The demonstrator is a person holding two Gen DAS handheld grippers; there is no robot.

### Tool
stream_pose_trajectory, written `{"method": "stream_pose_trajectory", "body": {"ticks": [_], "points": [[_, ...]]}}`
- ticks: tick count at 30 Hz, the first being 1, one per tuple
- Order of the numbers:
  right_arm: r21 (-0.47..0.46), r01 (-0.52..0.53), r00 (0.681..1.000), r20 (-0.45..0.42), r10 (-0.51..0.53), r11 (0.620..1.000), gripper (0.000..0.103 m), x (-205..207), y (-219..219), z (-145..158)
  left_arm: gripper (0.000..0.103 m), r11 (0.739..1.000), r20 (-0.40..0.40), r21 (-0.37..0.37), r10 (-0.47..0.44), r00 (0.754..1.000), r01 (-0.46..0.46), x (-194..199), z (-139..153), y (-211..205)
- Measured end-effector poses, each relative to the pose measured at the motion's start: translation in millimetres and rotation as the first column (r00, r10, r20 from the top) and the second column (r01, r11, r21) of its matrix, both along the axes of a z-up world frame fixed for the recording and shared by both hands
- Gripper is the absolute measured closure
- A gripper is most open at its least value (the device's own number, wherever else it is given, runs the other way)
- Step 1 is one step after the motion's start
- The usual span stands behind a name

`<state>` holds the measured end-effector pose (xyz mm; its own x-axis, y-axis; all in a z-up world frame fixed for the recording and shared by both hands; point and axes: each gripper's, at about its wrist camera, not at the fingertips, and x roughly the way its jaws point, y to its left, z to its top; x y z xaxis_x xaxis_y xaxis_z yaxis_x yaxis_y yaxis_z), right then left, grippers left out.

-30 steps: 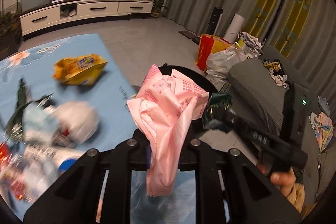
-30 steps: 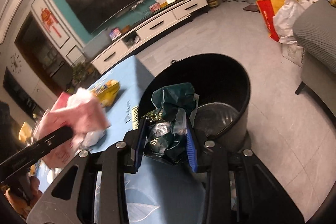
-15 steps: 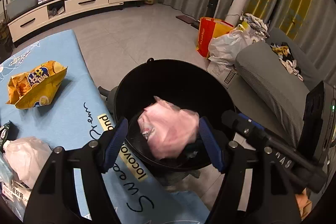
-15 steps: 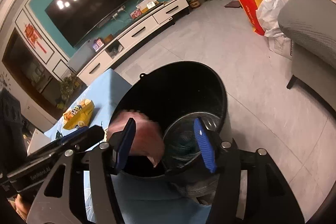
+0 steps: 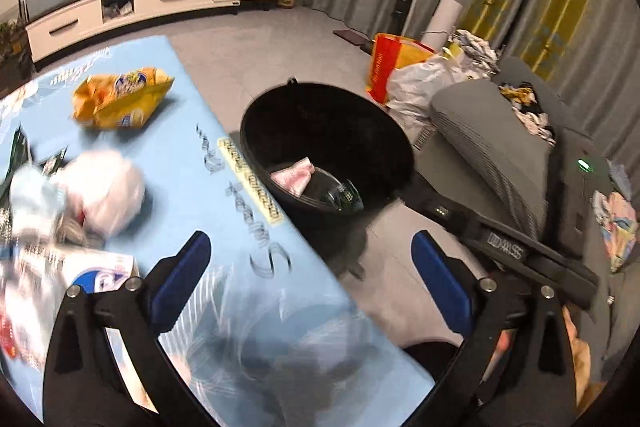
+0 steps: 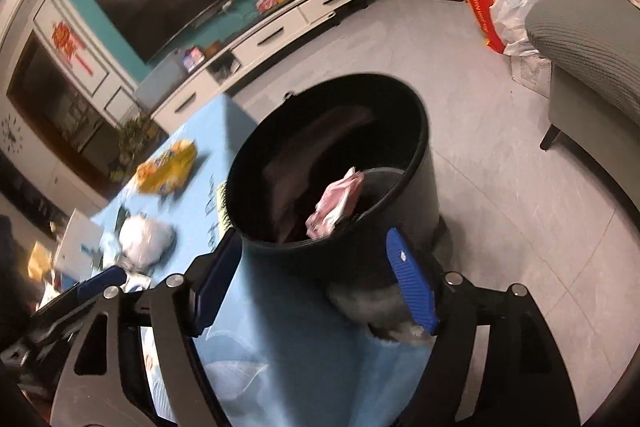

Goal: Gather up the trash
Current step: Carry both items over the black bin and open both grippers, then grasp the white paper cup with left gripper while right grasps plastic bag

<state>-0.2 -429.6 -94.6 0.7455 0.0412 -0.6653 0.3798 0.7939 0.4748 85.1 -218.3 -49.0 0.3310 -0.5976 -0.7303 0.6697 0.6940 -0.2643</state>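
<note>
A black trash bin [image 5: 256, 131] [image 6: 424, 163] stands on the floor beside the blue-clothed table [image 5: 192, 131] [image 6: 200, 155]. Inside it lie a pink wrapper [image 5: 294, 175] [image 6: 338, 201] and a dark green wrapper [image 5: 348, 197]. My left gripper [image 5: 310, 275] hangs over the table's edge, its jaws opening wide with nothing between them. My right gripper [image 6: 314, 279] hovers in front of the bin, jaws opening and empty. On the table remain a yellow snack bag [image 5: 120, 101] [image 6: 166, 167], a crumpled white bag [image 5: 102, 187] [image 6: 144, 239] and blurred packets [image 5: 60, 267].
A grey sofa [image 5: 500, 143] [image 6: 592, 39] sits right of the bin, with a red-yellow bag [image 5: 386, 65] and white plastic bags [image 5: 420, 83] behind. The TV cabinet [image 5: 152, 3] lines the far wall. Grey floor tiles [image 6: 500, 195] lie around the bin.
Both grippers opened. The pink wrapper dropped from the left gripper and the dark green wrapper from the right, both into the bin. The left gripper then pulled back over the table.
</note>
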Motion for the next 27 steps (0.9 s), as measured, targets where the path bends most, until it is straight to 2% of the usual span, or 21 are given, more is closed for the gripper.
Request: {"method": "stream_pose_trajectory", "body": {"ticks": [5,9,12,16,20,23,27], "points": [[-0.03,-0.08,0.997,0.005,0.08,0.996,0.024,-3,34,15,0.003,0.999,0.017,-0.021,0.026,1.0,-0.025,-29,12,45],[-0.071,-0.191,0.981,0.014,0.192,0.979,0.024,-1,73,30,0.003,0.994,0.039,-0.023,0.111,0.993,-0.111,-40,22,94],[-0.114,-0.277,0.959,0.02,0.281,0.954,0.024,1,104,40,0.003,0.978,0.053,-0.034,0.206,0.977,-0.204,-45,24,139],[-0.17,-0.393,0.917,0.008,0.4,0.904,0.024,5,144,48,0.003,0.937,0.058,-0.032,0.349,0.935,-0.347,-41,22,202],[-0.211,-0.494,0.865,-0.023,0.501,0.843,0.024,10,184,44,0.003,0.871,0.016,-0.004,0.491,0.871,-0.491,-38,0,263],[-0.22,-0.549,0.832,-0.047,0.553,0.806,0.024,17,210,39,0.003,0.829,-0.021,-0.002,0.559,0.829,-0.559,-38,-16,299],[-0.259,-0.605,0.791,-0.08,0.607,0.753,0.024,31,242,36,0.003,0.803,-0.03,-0.008,0.596,0.802,-0.596,-38,-24,324]]}}
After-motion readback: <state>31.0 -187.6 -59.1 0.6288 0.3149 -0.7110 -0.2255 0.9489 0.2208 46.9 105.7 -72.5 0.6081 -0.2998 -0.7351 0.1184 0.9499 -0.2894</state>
